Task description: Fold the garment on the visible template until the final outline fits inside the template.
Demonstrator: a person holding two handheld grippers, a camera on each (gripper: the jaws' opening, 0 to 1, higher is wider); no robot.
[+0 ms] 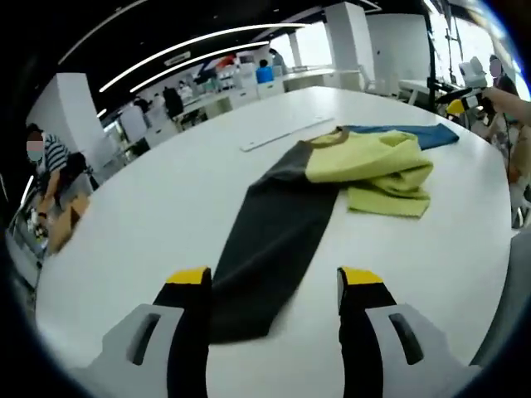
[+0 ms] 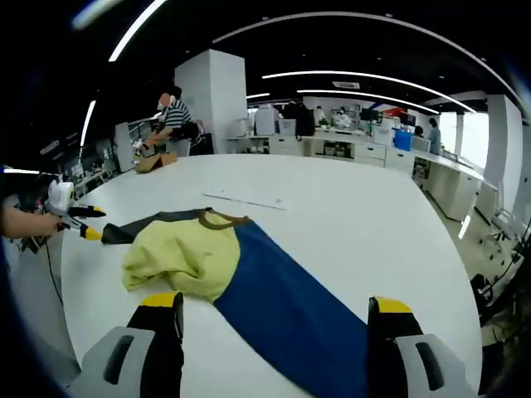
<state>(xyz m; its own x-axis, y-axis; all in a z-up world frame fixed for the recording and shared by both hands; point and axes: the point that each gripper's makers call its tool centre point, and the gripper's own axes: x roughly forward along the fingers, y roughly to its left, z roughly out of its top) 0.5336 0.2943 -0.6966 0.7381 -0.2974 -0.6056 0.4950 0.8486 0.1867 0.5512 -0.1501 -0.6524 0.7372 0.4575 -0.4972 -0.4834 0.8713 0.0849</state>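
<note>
Garment [image 1: 332, 178]: lay mid-tabletop [image 1: 166, 207], yellow body bunched, grey and blue sleeves stretched out. Left claw [image 1: 274, 278] spread astride grey sleeve end; right claw [image 2: 274, 307] spread over blue sleeve.

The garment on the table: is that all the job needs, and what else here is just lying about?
Part of the job:
- garment, yellow body bunched, dark and blue sleeves spread out
- left gripper, open
- right gripper, open
- white table

Just lying about:
- flat white strip beyond the garment
- brown item at the far edge
</note>
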